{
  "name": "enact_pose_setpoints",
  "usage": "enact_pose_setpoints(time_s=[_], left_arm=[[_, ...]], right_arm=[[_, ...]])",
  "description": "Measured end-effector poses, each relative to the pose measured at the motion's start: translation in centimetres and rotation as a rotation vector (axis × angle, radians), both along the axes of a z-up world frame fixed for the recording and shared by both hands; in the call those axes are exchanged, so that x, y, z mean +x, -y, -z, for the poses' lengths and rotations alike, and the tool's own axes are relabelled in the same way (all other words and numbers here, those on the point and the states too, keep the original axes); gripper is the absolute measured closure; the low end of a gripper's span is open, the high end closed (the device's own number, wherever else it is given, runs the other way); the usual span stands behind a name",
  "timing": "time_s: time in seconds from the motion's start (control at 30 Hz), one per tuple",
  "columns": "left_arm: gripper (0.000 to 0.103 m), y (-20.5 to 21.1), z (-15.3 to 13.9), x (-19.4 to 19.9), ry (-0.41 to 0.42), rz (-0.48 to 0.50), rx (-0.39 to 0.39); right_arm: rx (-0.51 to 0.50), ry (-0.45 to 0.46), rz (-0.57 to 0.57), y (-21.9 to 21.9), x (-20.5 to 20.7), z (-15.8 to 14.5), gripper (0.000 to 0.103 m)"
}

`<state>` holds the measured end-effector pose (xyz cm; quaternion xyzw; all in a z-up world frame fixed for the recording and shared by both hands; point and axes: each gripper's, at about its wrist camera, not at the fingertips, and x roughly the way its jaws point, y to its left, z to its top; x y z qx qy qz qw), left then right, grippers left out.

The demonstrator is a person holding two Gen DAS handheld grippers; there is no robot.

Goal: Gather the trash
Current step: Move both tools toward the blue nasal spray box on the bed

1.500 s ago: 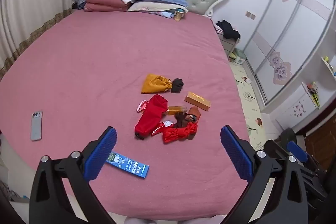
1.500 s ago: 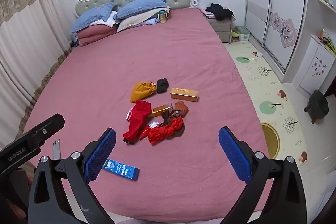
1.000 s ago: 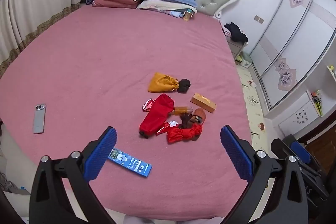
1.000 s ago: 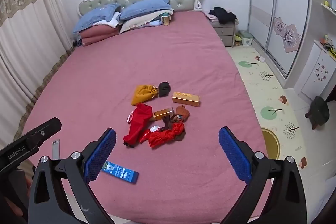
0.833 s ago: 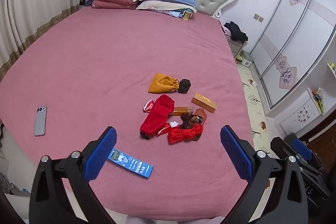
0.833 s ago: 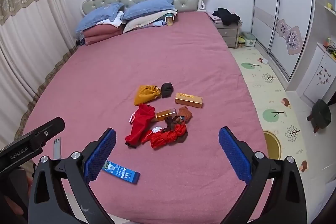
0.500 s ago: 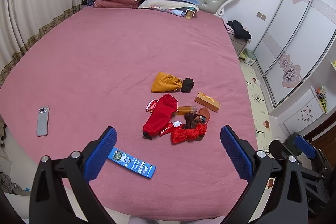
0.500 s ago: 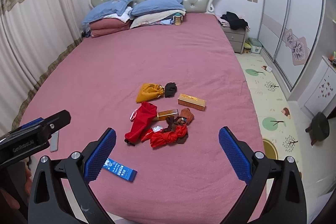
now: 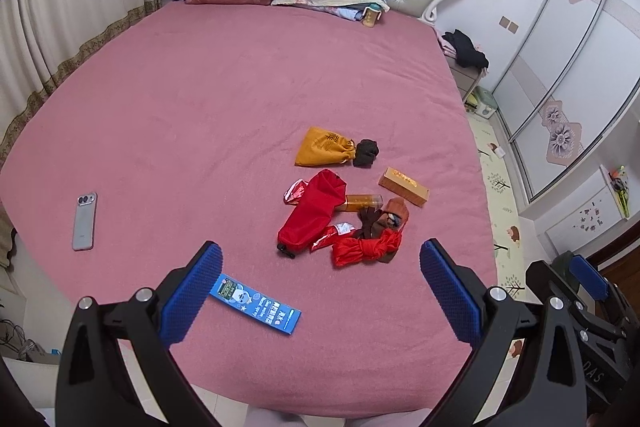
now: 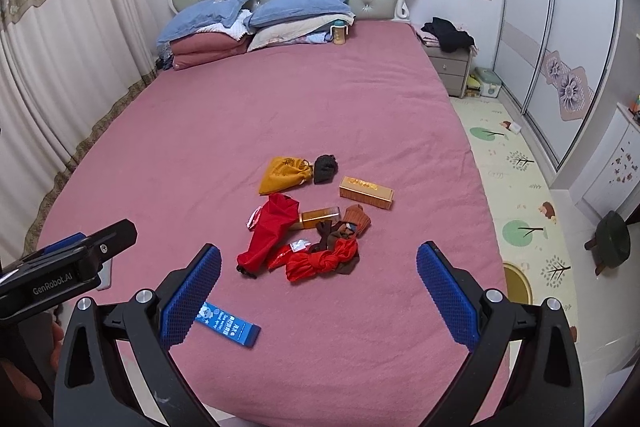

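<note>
We are holding both tools above the foot end of the wide bed with the pink cover, and neither is touching anything. The left gripper is standing with its blue-padded fingers spread wide and nothing between them; the right gripper is likewise gaping wide and carrying nothing.

In the left wrist view the trash is lying in a loose cluster at about one o'clock from the gap between the fingers, near the middle of the bed. At the cluster's twelve o'clock end we are seeing a mustard-yellow drawstring cloth pouch with a small dark crumpled sock touching its three o'clock side. Below them a long red fabric bag is lying slantwise, with a shiny red-and-silver wrapper peeking from under its upper edge and a clear amber tube poking out at its three o'clock side. A gold rectangular cardboard box is sitting apart at two o'clock of the bag. At the cluster's five o'clock end a knotted red cloth bundle is resting against a brown knitted piece.

A flat blue printed packet is lying alone near the foot edge, just beside the left finger. A grey smartphone is lying well apart at nine o'clock.
</note>
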<state>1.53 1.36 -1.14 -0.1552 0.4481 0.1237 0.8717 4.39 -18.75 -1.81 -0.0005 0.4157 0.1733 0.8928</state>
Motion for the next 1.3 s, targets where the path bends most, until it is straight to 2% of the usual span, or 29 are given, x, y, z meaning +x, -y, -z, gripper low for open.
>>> enact_pose_setpoints(time_s=[0.93, 1.3], left_arm=[[0.004, 0.3, 1.1, 0.1, -0.043, -0.023, -0.018], [0.004, -0.3, 2.4, 0.4, -0.086, -0.047, -0.06]], right_arm=[[0.012, -0.036, -0.055, -0.3, 0.5, 0.6, 0.009], [0.01, -0.082, -0.069, -0.5, 1.1, 1.7, 0.009]])
